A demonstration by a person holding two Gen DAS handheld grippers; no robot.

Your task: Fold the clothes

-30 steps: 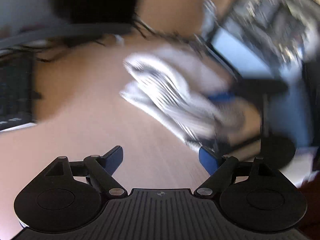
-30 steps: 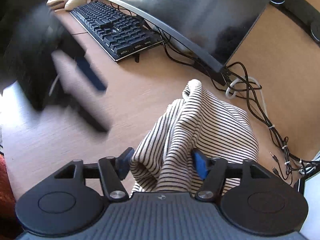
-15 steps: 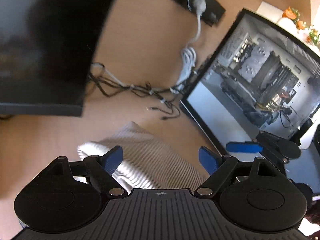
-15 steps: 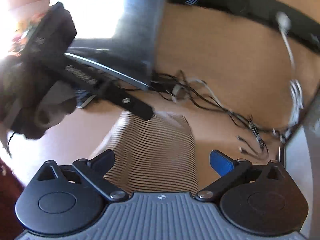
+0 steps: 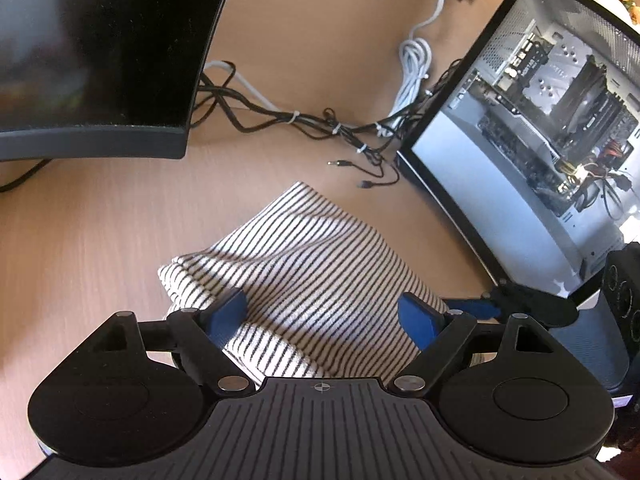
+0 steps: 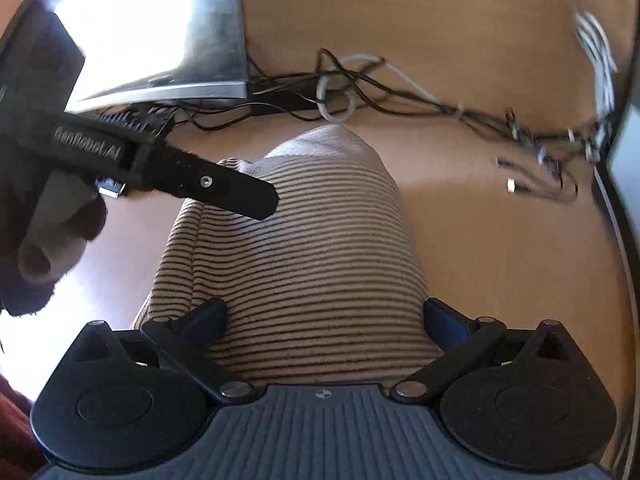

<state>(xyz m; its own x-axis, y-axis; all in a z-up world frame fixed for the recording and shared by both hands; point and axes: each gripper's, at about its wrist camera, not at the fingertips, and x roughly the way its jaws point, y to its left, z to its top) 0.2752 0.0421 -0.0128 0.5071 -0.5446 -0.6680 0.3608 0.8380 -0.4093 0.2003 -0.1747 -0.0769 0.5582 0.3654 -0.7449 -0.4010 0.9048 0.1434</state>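
Observation:
A folded cream garment with thin dark stripes (image 5: 320,264) lies flat on the wooden desk (image 5: 100,240). My left gripper (image 5: 322,316) is open and hangs low over the garment's near part, one blue finger (image 5: 228,314) above the fabric and the other at its right edge. My right gripper (image 6: 326,320) is open wide, its fingers standing on either side of the same garment (image 6: 304,256) without pressing on it. In the right wrist view a black finger of the left gripper (image 6: 240,196) reaches over the garment's far left corner, with a person's hand (image 6: 52,232) behind it.
A dark curved monitor (image 5: 92,60) stands at the back left. A tangle of black and white cables (image 5: 320,128) runs behind the garment. An open computer case (image 5: 540,128) walls the right side, with a black speaker (image 5: 624,292) beside it.
My right gripper let go of the bunched garment and opened wide; the garment now lies flat and folded. My left gripper swung in from the left to hang over it.

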